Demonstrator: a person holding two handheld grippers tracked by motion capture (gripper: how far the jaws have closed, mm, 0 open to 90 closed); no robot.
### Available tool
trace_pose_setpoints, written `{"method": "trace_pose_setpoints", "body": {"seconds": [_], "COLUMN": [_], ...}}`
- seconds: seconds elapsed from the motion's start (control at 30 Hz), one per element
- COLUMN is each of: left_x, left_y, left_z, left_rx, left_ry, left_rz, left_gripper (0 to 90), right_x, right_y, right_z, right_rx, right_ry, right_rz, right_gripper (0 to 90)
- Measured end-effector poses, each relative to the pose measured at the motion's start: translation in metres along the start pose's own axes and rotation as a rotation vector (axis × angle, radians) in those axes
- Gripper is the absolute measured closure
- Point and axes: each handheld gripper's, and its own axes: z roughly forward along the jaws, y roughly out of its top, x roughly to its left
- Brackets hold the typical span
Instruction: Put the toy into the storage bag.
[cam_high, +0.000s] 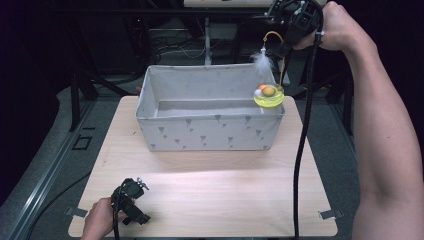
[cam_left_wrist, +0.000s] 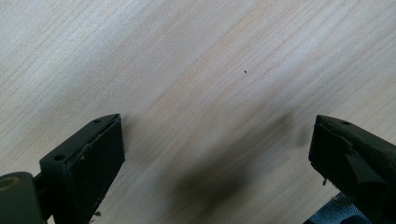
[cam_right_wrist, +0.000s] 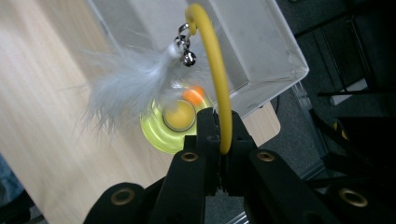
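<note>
- The cat toy, a round yellow-green plastic dish (cam_high: 269, 97) with an orange ball in it, a curved yellow wire arch (cam_right_wrist: 215, 79) and a white feather with a small bell (cam_right_wrist: 133, 84), hangs in the air above the far right corner of the grey fabric storage bin (cam_high: 210, 131).
- The right claw (cam_right_wrist: 219, 140) is pinched tight on the yellow wire arch, its black jaws meeting around the thin wire just above the dish; the whole toy dangles from that one narrow hold.
- In the high view the right claw (cam_high: 285, 47) sits well above the bin, the forearm reaching in from the right, its black cable trailing down across the pale wooden desk (cam_high: 210, 200).
- The bin stands open-topped at the far half of the desk, and it looks empty inside as far as I can see.
- The left claw (cam_high: 131, 200) rests low at the near left edge of the desk, its jaws spread wide with nothing between them, just bare wood grain (cam_left_wrist: 201, 70) beneath.
- Risk, as I judge it: the wire is slim and smooth, so the toy could twist or slide in the grip and tip the ball out.
- Let go from here, the dish might catch the bin's soft rim and fall outside, off the right desk edge.
</note>
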Motion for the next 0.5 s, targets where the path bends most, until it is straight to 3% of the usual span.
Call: {"method": "trace_pose_setpoints", "body": {"seconds": [0.5], "left_x": [-0.001], "left_y": [0.000], "left_z": [0.000], "left_rx": [0.005], "left_ry": [-0.001], "left_rz": [0.006], "left_gripper": [3.5], "right_x": [-0.006], "right_y": [0.010], "right_z": [0.033], "right_rx": [0.007], "right_ry": [0.000], "right_rz": [0.024], "right_gripper": [88.1]}}
